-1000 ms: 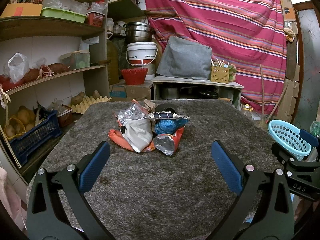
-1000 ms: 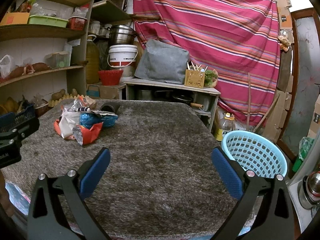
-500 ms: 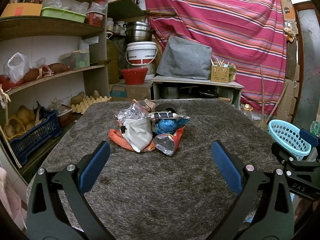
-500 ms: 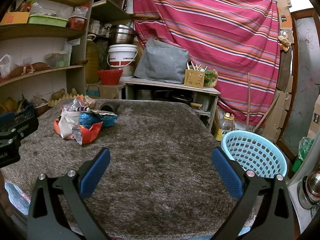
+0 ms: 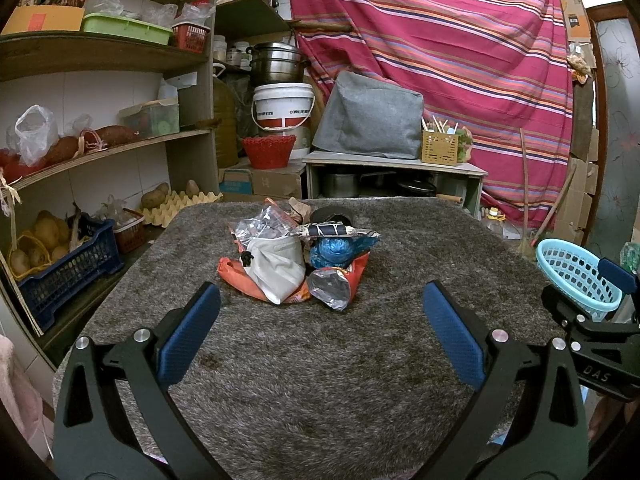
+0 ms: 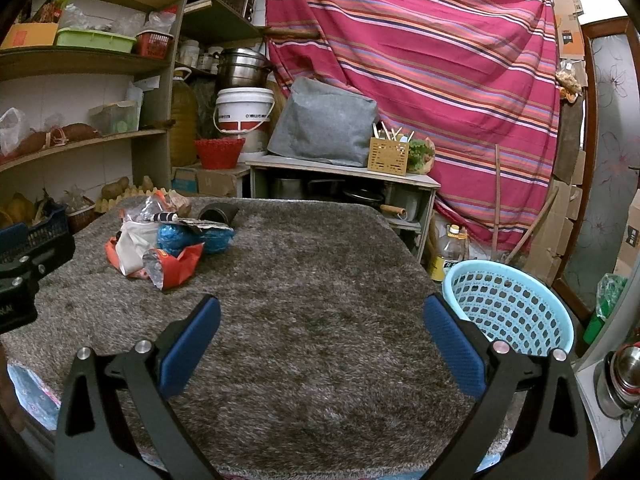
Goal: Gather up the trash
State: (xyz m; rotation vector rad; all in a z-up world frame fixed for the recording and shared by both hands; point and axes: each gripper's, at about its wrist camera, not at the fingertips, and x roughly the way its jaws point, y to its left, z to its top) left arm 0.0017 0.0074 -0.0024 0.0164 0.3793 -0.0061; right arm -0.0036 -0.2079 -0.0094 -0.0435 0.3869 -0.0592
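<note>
A heap of trash [image 5: 296, 256] lies on the grey shaggy table top [image 5: 320, 360]: a white bag, orange and red wrappers, a crumpled blue wrapper, clear plastic, a dark cup behind. The same trash heap [image 6: 168, 244] sits at the far left in the right wrist view. My left gripper [image 5: 320, 300] hovers open over the table, short of the heap, nothing between its blue pads. My right gripper [image 6: 320, 312] is open too, over bare carpet. A light blue basket [image 6: 508, 308] stands beside the table's right edge, also seen as the basket [image 5: 576, 272] at the right in the left wrist view.
Wooden shelves [image 5: 100, 152] with potatoes, crates and bags line the left. Behind the table stand a white bucket [image 5: 284, 108], a red bowl, a grey cover on a low bench [image 5: 396, 160] and a striped curtain [image 5: 440, 40]. Steel dishes [image 6: 624, 380] sit at the far right.
</note>
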